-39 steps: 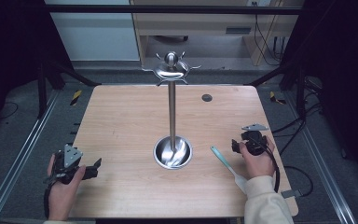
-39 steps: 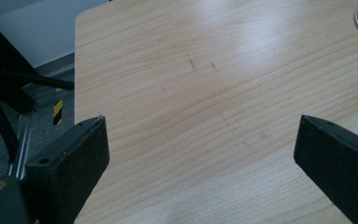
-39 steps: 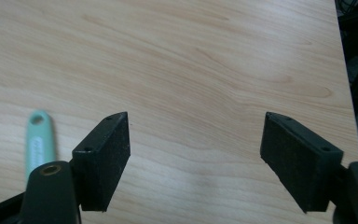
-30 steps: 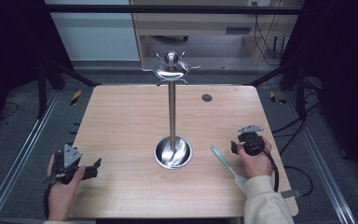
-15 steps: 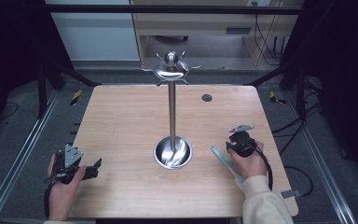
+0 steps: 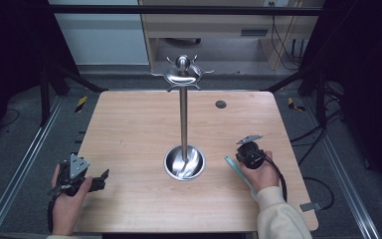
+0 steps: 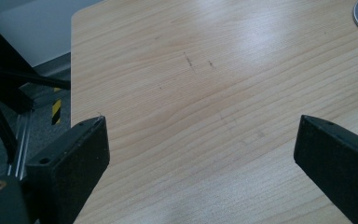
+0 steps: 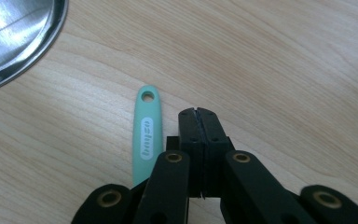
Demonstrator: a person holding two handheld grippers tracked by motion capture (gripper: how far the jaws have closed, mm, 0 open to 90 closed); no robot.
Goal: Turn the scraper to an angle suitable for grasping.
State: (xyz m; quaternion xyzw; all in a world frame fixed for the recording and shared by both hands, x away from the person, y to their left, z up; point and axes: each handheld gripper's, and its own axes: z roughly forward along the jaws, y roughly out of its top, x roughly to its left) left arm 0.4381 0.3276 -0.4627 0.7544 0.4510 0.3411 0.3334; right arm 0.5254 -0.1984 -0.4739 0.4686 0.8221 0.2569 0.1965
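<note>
Green handle (image 8: 146, 133) lies flat on table (image 6: 129, 129), near right side, just right of stand's metal dish (image 6: 184, 163). Long way runs near to far, hole end far. Right gripper (image 8: 199, 116) just beside handle, on its right, 2 jaws pressed together, holding nothing. Left gripper (image 7: 200, 144) well apart at near left, jaws wide apart. Right hand (image 6: 261, 173) much nearer; likely must open and shift left.

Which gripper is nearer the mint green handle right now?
Right. The right gripper sits beside the mint green handle, fingers closed, not gripping it. The left gripper is across the table, open.
</note>
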